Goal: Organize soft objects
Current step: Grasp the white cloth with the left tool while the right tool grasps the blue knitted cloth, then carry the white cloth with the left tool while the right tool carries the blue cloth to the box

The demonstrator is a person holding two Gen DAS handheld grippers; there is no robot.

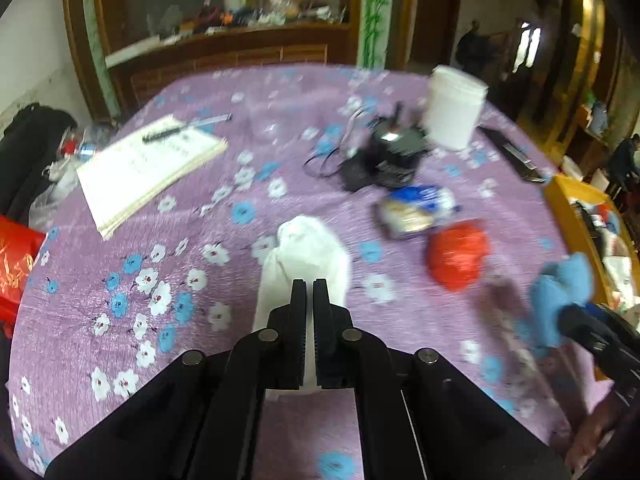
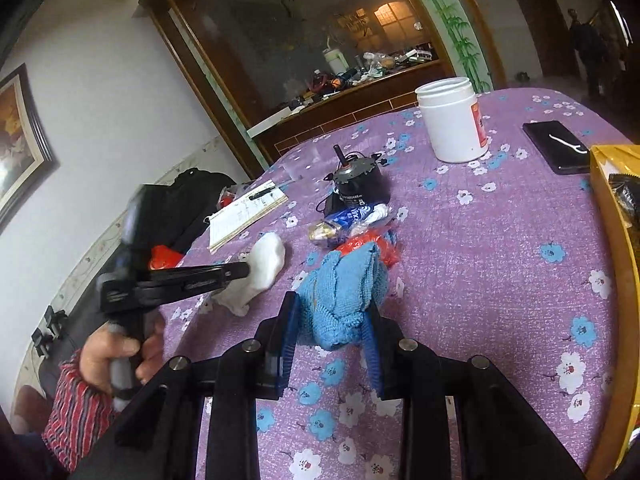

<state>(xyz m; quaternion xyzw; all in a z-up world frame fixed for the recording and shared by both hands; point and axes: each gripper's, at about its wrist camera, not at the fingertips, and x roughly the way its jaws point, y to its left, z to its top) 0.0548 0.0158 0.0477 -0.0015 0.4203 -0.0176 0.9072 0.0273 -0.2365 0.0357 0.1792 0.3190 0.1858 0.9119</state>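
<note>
Left wrist view: your left tongs (image 1: 308, 286) are pinched tight on the soft white cloth bundle (image 1: 306, 258), which trails toward twelve o'clock over the purple flowered surface (image 1: 200, 240). At three o'clock the right tongs (image 1: 568, 316) carry the fluffy blue knitted cloth (image 1: 560, 288).

Right wrist view: your right tongs (image 2: 332, 308) clamp that blue cloth (image 2: 344, 292) between both fingers, with the crumpled red plastic bag (image 2: 372, 244) just beyond it at twelve o'clock. The yellow box (image 2: 612, 216) sits at three o'clock.

You look mid-carry with both soft pieces; next, probably swing right and release over that box.
</note>
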